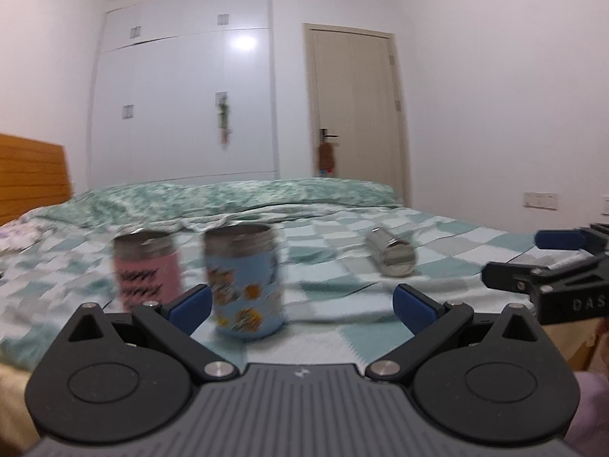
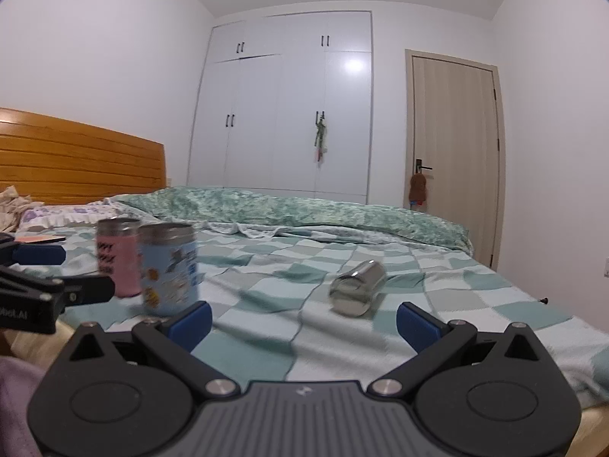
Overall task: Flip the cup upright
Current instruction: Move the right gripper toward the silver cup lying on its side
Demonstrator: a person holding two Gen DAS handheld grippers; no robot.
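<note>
A shiny steel cup [image 1: 392, 252] lies on its side on the checked bedspread [image 1: 342, 289]; it also shows in the right wrist view [image 2: 357, 288]. A blue patterned cup [image 1: 245, 280] [image 2: 169, 267] and a pink cup [image 1: 146, 266] [image 2: 116, 257] stand upright, side by side, to its left. My left gripper [image 1: 302, 306] is open and empty, just in front of the blue cup. My right gripper [image 2: 304, 323] is open and empty, a short way in front of the steel cup. Each gripper shows at the edge of the other's view.
The bed's near edge runs just below both grippers. A green quilt [image 2: 304, 205] is bunched along the far side. A wooden headboard [image 2: 76, 156] and pillows are at the left. A white wardrobe [image 2: 289, 106] and a door [image 2: 455, 152] stand behind.
</note>
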